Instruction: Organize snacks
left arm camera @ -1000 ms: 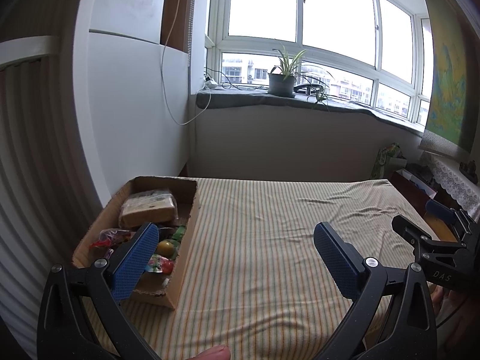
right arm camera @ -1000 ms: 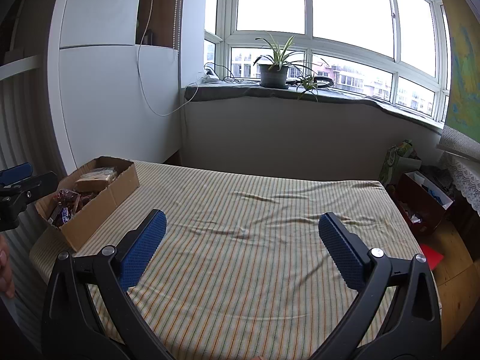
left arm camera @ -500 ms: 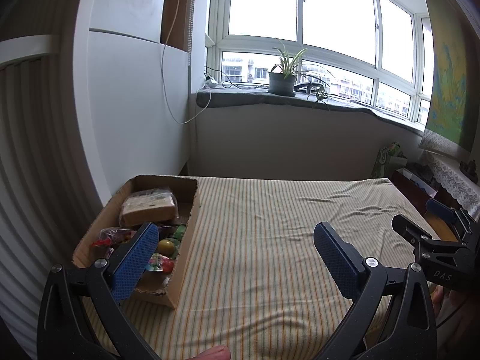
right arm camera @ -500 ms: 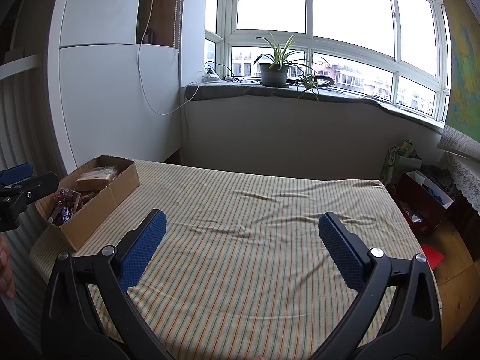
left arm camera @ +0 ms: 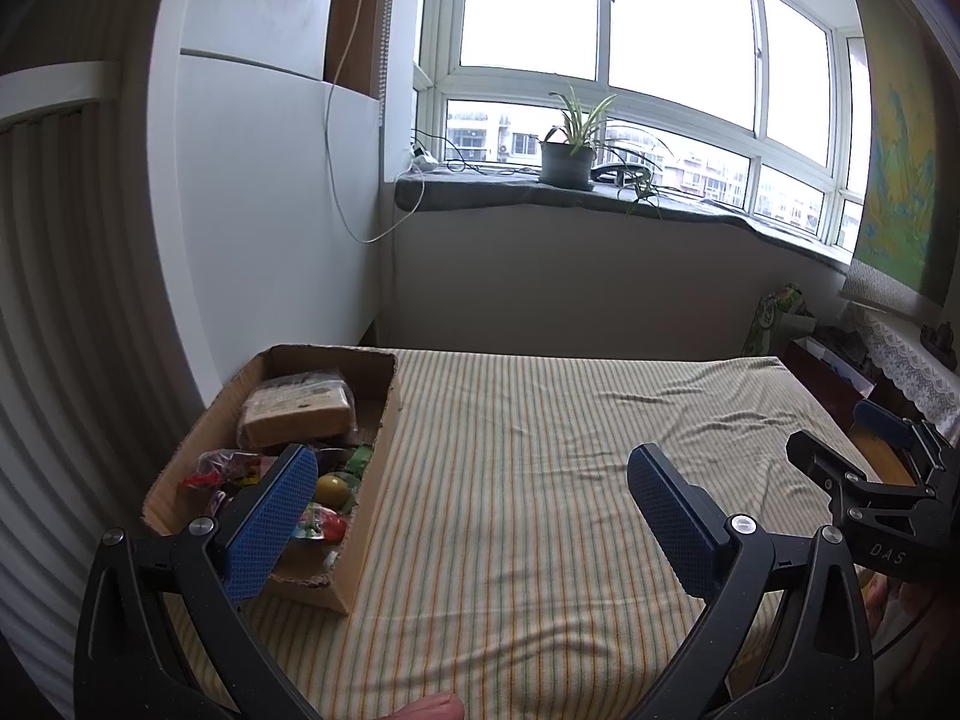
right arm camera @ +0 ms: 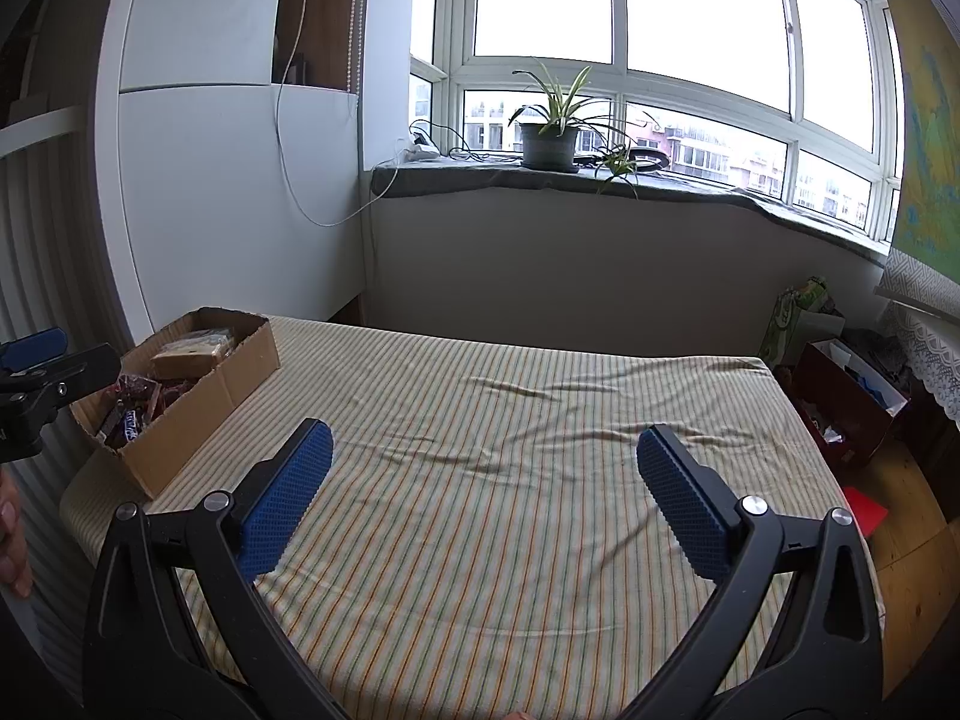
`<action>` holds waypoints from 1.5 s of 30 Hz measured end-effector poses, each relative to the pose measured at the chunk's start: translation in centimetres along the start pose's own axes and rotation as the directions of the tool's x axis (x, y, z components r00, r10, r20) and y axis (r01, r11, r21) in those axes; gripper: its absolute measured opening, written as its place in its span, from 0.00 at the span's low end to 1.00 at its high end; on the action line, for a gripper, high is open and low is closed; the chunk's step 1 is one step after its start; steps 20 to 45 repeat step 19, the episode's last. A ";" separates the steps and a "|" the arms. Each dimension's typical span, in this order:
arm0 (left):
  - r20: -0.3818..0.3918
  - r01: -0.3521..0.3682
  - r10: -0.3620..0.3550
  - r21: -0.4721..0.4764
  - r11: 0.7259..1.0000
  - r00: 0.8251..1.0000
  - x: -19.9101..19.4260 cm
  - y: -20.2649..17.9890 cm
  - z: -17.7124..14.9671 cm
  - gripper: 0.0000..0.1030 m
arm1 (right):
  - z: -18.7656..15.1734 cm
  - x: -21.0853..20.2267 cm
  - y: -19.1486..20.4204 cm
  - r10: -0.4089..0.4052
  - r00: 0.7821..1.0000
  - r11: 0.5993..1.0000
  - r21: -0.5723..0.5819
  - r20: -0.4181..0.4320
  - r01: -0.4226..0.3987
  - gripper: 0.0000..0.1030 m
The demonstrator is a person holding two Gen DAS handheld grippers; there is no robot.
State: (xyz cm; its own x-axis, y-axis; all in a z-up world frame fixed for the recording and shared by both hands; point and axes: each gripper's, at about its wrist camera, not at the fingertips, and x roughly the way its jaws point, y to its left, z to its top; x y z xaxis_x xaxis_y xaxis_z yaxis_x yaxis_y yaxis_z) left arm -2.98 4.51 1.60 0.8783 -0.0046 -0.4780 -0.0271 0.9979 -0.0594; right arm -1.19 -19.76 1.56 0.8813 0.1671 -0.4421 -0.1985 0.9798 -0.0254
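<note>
An open cardboard box (left arm camera: pixel 369 468) sits at the left edge of a striped bed (left arm camera: pixel 540 480). It holds a wrapped brown loaf (left arm camera: pixel 297 414) at the far end and several small colourful snack packets (left arm camera: pixel 324 504) nearer me. The box also shows in the right wrist view (right arm camera: pixel 204 396). My left gripper (left arm camera: pixel 474 510) is open and empty, held above the bed just right of the box. My right gripper (right arm camera: pixel 483 486) is open and empty above the middle of the bed. The right gripper shows at the right edge of the left wrist view (left arm camera: pixel 870 480).
A white wall panel (left arm camera: pixel 264 228) stands left of the box. A windowsill with a potted plant (left arm camera: pixel 567 150) runs behind the bed. A red box (right arm camera: pixel 852 408) and bags stand on the wooden floor right of the bed.
</note>
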 end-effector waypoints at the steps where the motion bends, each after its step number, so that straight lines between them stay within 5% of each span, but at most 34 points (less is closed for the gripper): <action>1: -0.001 0.000 0.000 -0.001 1.000 1.000 0.0 0.0 0.0 1.00 | 0.0 0.0 0.0 0.000 1.000 1.000 0.000 0.000 0.000 1.00; 45: 0.011 -0.004 0.004 0.004 1.000 1.000 0.1 -0.2 -0.4 1.00 | -0.4 0.4 -0.1 0.009 1.000 1.000 -0.007 -0.013 -0.009 1.00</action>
